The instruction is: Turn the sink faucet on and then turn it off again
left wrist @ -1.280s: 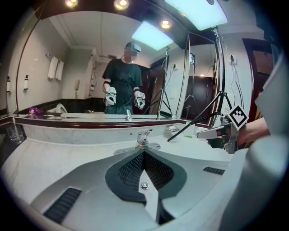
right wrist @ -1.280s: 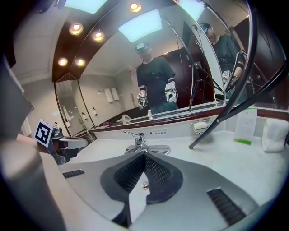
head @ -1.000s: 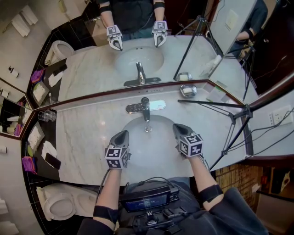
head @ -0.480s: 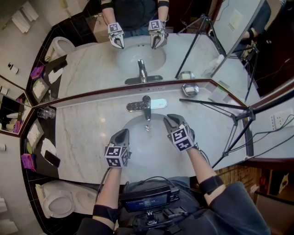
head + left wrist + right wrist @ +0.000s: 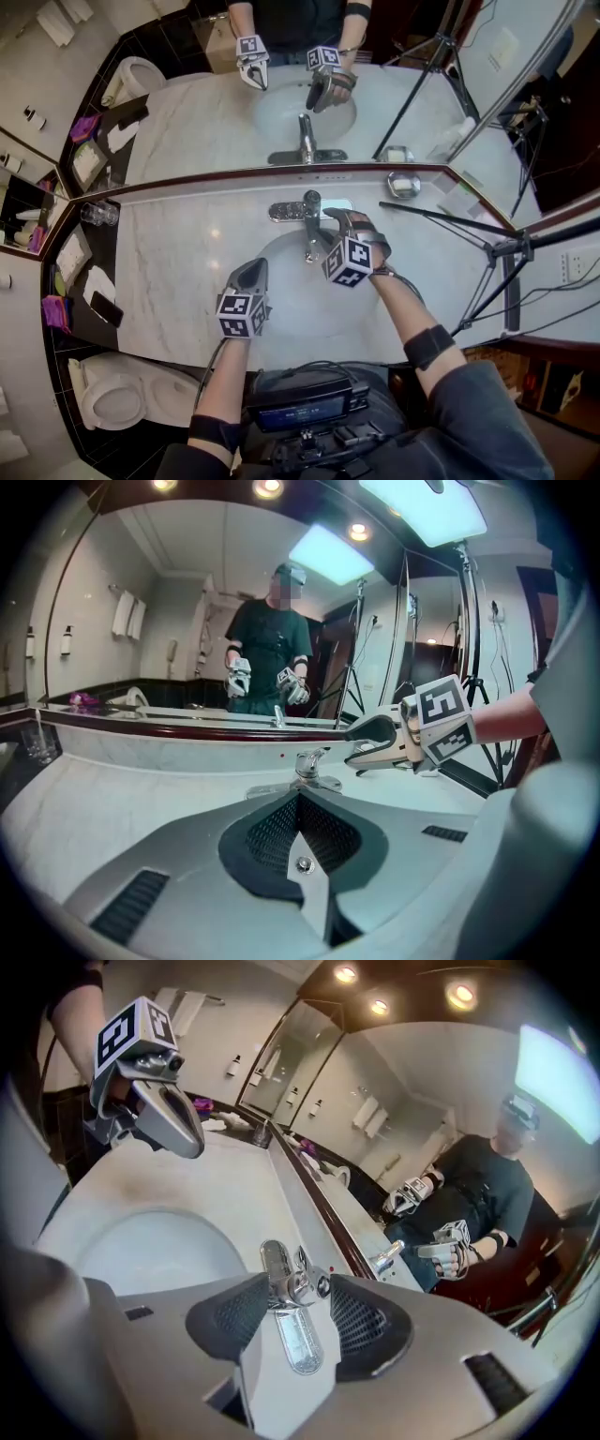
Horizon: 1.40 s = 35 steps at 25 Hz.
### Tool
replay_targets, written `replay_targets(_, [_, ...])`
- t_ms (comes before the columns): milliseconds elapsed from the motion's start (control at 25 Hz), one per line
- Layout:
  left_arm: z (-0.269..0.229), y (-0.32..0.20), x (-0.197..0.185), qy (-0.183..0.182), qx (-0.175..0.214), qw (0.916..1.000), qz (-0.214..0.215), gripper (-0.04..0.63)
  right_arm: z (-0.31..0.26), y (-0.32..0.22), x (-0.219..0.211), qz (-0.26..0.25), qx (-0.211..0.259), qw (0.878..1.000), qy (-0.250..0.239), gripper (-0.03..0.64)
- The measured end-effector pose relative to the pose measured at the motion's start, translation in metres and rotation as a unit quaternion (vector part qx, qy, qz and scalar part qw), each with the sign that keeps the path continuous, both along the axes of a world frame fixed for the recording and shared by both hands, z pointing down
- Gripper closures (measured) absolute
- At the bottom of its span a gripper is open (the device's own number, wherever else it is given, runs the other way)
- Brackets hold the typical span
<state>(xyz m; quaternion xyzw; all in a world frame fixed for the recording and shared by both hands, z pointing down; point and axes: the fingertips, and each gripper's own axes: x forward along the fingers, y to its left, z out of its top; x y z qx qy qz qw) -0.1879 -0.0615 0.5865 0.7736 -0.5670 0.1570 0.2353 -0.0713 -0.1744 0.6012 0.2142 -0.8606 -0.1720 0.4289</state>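
Head view first: the faucet [image 5: 310,214] is seen at the back of the basin [image 5: 281,323], in the middle, on its chrome plate just below the mirror [image 5: 187,122]. The right gripper [image 5: 336,221] is held just beside it, on its right, rolled over so that the marker cube is turned toward the camera.

Right gripper view: the jaws have just been opening and are now spread wide. The faucet [image 5: 281,1279] is framed between the two pads, with a clear gap on the right side; nothing is clamped. The spout is seen reaching out over the white bowl.

Left gripper [image 5: 249,277]: it is held over the near-left edge of the basin, well apart from the faucet. In the left gripper view its jaws [image 5: 302,855] are seen pressed together with nothing between them, and the faucet [image 5: 307,766] is sighted straight ahead, the right gripper [image 5: 354,742] coming in from the right.

On the marble counter [image 5: 169,281], a soap dish [image 5: 405,184] is seen at the back right and a glass [image 5: 98,214] at the far left.
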Motion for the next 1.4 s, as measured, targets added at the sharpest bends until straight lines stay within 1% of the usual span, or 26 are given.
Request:
replay_targets(200, [0.003,0.003,-0.009,-0.001,-0.003,0.9999,-0.012,0.595,0.008,-0.015,-0.021,-0.042,0.019,0.998,0.045,0.385])
replay_targets(360, [0.006,0.006,-0.015,-0.003,-0.006,0.9998,-0.019,0.595,0.016,-0.017,-0.032,-0.062,0.011,0.996,0.06,0.388])
replay_targets(600, [0.009,0.009,-0.017,-0.002,-0.01,0.9997,-0.021,0.595,0.035,-0.013,-0.035,-0.086,-0.004,0.992,0.089,0.453])
replay_targets(760, [0.012,0.008,-0.016,0.001,-0.013,0.9997,-0.019,0.595,0.034,-0.013,-0.037,-0.097,-0.003,0.99,0.103,0.464])
replay_targets(1000, [0.016,0.006,-0.007,0.004,-0.017,0.9998,-0.012,0.595,0.031,-0.013,-0.037,-0.09,0.0,0.992,0.093,0.466])
replay_targets(1200, [0.016,0.003,-0.006,0.005,-0.017,0.9998,-0.01,0.595,0.032,-0.014,-0.035,-0.091,0.001,0.991,0.099,0.477])
replay_targets(1400, [0.017,0.002,-0.004,0.006,-0.018,0.9998,-0.008,0.595,0.035,-0.012,-0.035,-0.089,-0.008,0.991,0.1,0.477])
